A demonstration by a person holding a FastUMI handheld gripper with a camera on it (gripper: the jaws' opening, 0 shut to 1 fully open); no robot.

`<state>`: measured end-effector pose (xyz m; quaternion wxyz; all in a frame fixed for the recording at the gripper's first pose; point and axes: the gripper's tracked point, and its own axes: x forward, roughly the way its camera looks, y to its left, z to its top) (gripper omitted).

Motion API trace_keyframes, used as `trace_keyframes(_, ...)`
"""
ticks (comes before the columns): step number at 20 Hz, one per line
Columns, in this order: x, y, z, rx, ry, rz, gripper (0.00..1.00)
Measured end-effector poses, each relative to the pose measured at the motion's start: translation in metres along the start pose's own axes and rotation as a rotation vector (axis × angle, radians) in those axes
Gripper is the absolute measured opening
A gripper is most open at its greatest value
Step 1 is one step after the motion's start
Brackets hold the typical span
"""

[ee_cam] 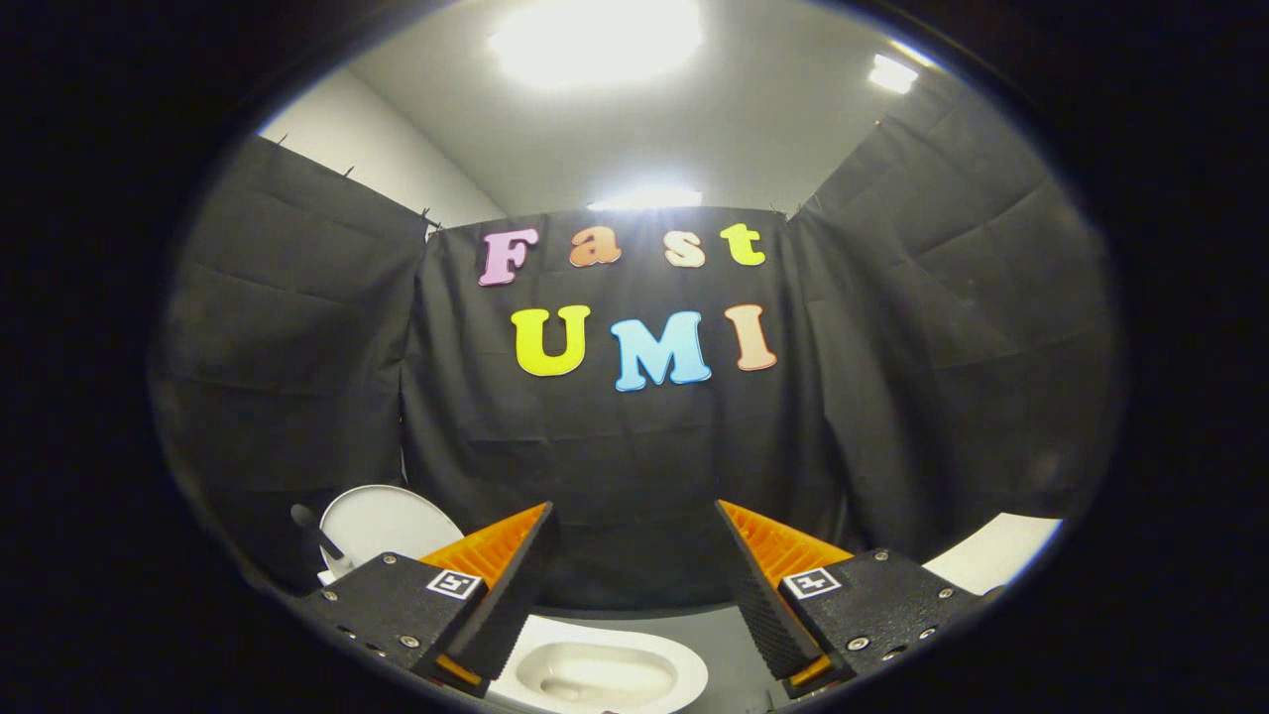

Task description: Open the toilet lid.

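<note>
My gripper (634,511) is open, its two fingers spread wide with nothing between them. Low between the fingers, close below them, lies a white toilet bowl (595,674) with its inside showing. A white rounded lid (382,521) stands raised beyond the left finger, partly hidden by it. The fingers touch neither the bowl nor the lid. Straight ahead, beyond the fingertips, hangs the black cloth wall.
A small dark object (309,524) sticks up beside the lid on its left. A white flat surface (996,550) lies beyond the right finger. Black cloth walls (288,347) close the booth on three sides. The grey floor (719,635) shows by the bowl.
</note>
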<state>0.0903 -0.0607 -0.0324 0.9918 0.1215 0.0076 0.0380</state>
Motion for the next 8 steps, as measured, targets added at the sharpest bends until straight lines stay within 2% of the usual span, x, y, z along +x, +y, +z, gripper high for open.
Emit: trace_keyframes(8, 0.004, -0.03, -0.024, 0.014, 0.02, -0.056, 0.94)
